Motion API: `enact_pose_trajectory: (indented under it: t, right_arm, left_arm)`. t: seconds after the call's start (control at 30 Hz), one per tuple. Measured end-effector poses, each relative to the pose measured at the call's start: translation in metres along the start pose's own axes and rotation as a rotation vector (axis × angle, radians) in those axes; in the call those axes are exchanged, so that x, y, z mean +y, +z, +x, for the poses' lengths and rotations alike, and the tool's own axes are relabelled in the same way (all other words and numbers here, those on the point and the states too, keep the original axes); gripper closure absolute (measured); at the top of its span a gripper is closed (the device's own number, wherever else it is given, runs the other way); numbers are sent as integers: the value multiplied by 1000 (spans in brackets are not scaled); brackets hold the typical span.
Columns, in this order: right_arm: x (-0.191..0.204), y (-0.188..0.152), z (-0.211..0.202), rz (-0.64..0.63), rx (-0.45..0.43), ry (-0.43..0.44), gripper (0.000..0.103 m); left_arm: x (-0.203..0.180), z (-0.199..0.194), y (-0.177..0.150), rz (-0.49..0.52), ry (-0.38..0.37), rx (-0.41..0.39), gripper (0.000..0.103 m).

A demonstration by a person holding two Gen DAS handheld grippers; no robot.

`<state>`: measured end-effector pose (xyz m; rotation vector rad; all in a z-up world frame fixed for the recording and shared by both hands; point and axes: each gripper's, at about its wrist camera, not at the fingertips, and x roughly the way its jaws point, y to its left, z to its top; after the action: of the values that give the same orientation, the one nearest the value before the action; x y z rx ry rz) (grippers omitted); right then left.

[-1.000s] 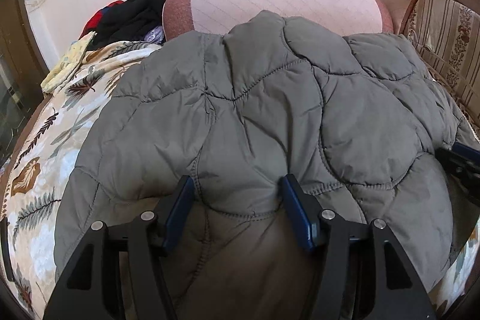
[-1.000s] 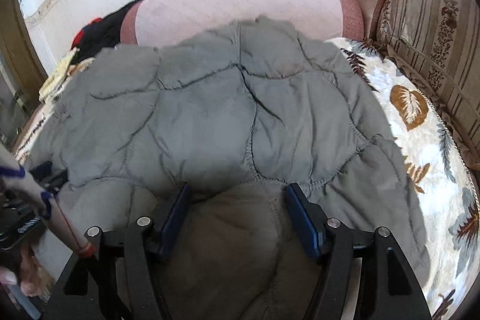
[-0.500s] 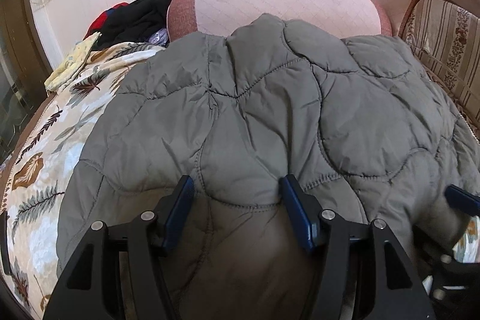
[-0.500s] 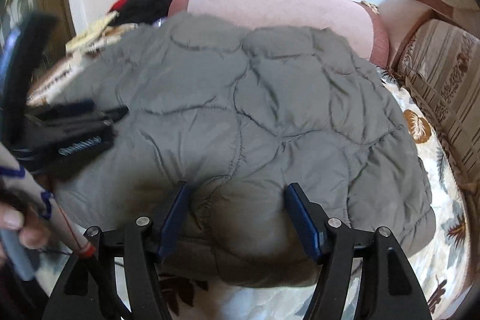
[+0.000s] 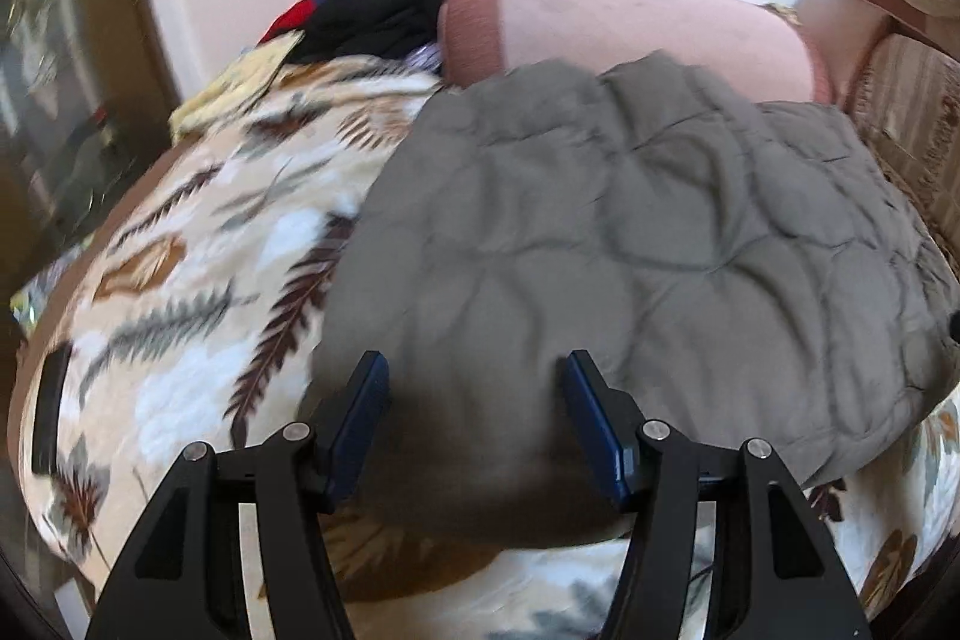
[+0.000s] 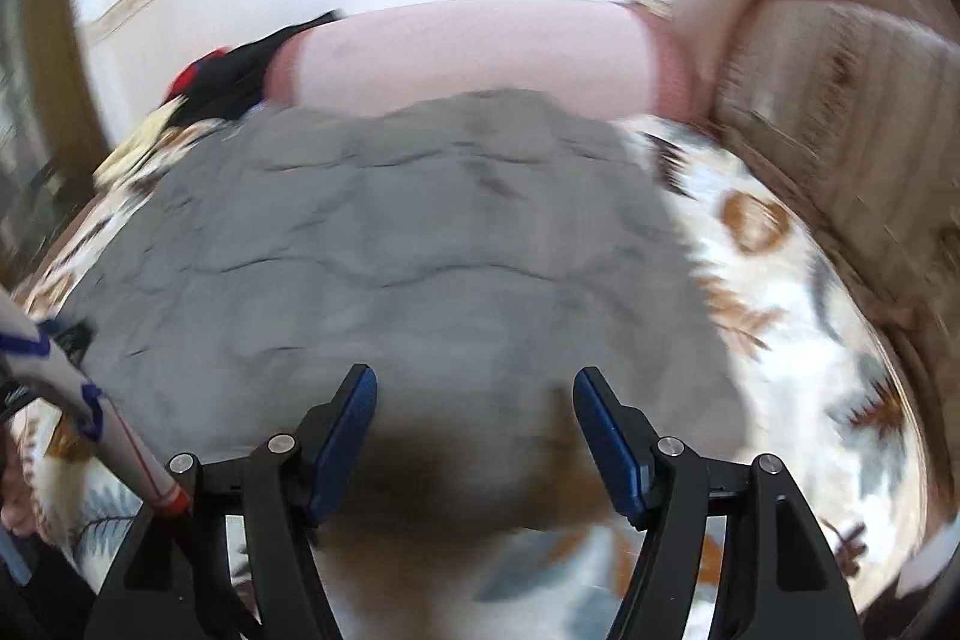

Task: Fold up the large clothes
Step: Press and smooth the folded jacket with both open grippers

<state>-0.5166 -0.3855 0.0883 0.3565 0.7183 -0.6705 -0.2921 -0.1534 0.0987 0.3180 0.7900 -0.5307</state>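
Note:
A grey quilted jacket (image 5: 630, 232) lies folded on a leaf-print bedspread (image 5: 180, 280), its far edge against a pink bolster (image 5: 630, 28). My left gripper (image 5: 478, 400) hovers open over the jacket's near left corner, and the blue pads do not press on the cloth. In the right wrist view, which is blurred, the same jacket (image 6: 408, 244) fills the middle. My right gripper (image 6: 474, 412) stands open above its near edge, with only shadowed fabric and bedspread behind the fingers.
Dark and red clothes (image 5: 372, 22) and a yellow cloth (image 5: 234, 94) are piled at the back left. A striped sofa back (image 6: 840, 100) runs along the right. A person's sleeve (image 6: 60, 388) enters at the left. A flat black object (image 5: 51, 400) lies on the bedspread's left edge.
Both grippers have drawn back from the jacket, so bedspread now shows in front of its near edge. The left one shifted left. The left gripper has left the right wrist view.

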Motion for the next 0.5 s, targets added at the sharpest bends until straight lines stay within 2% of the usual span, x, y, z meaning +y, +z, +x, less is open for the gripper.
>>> enact_pose_trajectory:
  t: [0.1,0.2,0.27,0.37,0.43,0.5]
  right_arm:
    - [-30,-5,12,77,56,-50,30]
    - [-39,-9,29,106,121,-43,30]
    - [-39,-9,32,117,129,-38,30]
    - [-43,-6,20,134,82,-49,30]
    - [-34,-3,6,94,14,-68,30]
    - [-18,-1,-1,48,-35,-41,30]
  left_arm:
    - [3,8,-4,-3,18,33,42]
    - [-1,15,-5,11,39,49,42]
    - [-4,12,-4,9,49,27,42]
    - [-5,1,-3,-12,30,-28,42]
    - [-11,-6,-2,-15,2,-57,42]
    - [-23,-12,-3,-7,-27,-87,42]
